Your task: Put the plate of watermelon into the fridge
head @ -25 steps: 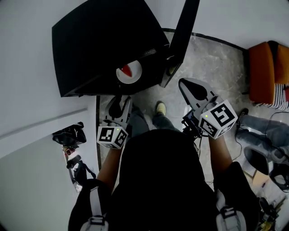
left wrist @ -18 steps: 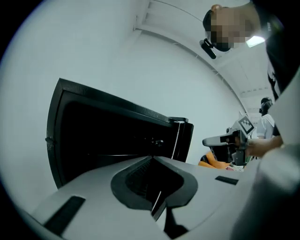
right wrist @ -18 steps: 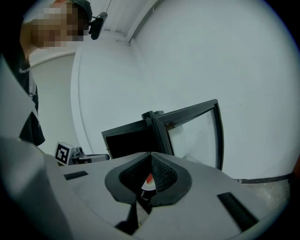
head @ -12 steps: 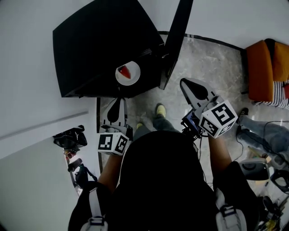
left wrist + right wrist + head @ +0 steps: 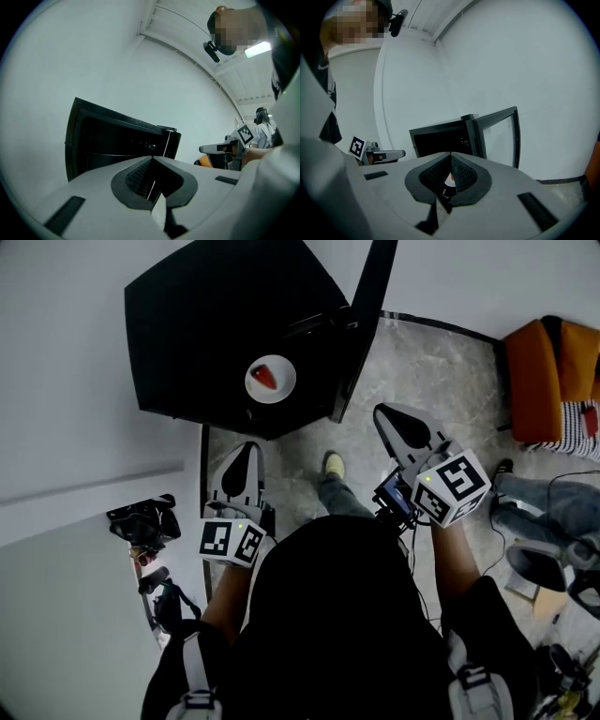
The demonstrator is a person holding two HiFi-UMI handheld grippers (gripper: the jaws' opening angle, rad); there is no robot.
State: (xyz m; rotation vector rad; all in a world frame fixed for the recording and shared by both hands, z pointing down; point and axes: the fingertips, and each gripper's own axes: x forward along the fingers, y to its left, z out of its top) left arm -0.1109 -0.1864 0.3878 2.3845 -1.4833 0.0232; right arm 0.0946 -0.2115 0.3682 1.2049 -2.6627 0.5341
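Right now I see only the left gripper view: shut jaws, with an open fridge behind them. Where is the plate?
Observer: The head view shows the plate inside the fridge, near the front, beside the open door.
Operator: Is the watermelon on it?
Observer: Yes, one red piece of watermelon lies on it.
Operator: Does the right gripper hold anything?
Observer: No. The right gripper has its jaws together on nothing, and it is back from the fridge.
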